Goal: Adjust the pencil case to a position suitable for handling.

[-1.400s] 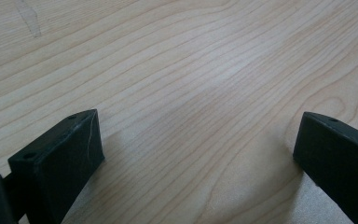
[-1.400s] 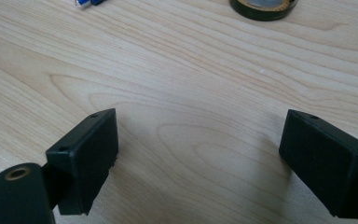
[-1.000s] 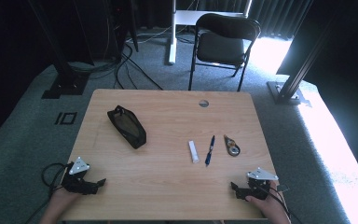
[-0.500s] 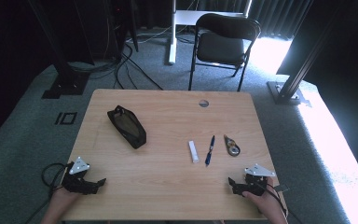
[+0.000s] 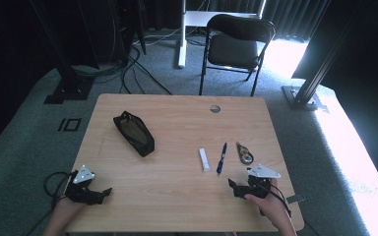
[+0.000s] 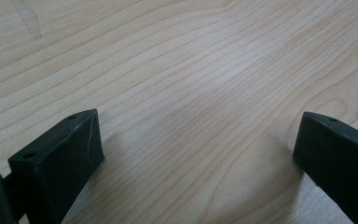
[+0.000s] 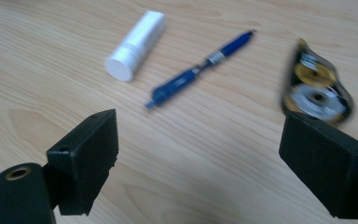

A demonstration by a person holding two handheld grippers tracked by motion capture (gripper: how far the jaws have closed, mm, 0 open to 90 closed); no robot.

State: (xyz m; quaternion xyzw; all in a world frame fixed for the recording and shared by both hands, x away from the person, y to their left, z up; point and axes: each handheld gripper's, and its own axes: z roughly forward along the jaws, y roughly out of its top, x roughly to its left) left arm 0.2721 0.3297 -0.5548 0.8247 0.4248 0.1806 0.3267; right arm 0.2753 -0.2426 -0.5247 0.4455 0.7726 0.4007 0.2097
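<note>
Three small items lie right of the table's middle: a white tube (image 5: 204,160) (image 7: 135,45), a blue pen (image 5: 221,158) (image 7: 200,69) and a clear tape dispenser (image 5: 245,153) (image 7: 316,88). A black pouch (image 5: 134,133) lies left of centre. My right gripper (image 5: 232,188) (image 7: 200,140) is open just in front of the pen, its jaws wide apart and holding nothing. My left gripper (image 5: 103,194) (image 6: 198,135) rests near the front left corner, open over bare wood.
The wooden table (image 5: 177,206) has a round cable hole (image 5: 215,108) near its far edge. Beyond it stand a black folding chair (image 5: 236,46) and dark stands with cables on grey carpet. A metal post base (image 5: 302,96) sits at the right.
My right gripper has shifted left and slightly forward, nearer the pen and tape dispenser. The left gripper has stayed put.
</note>
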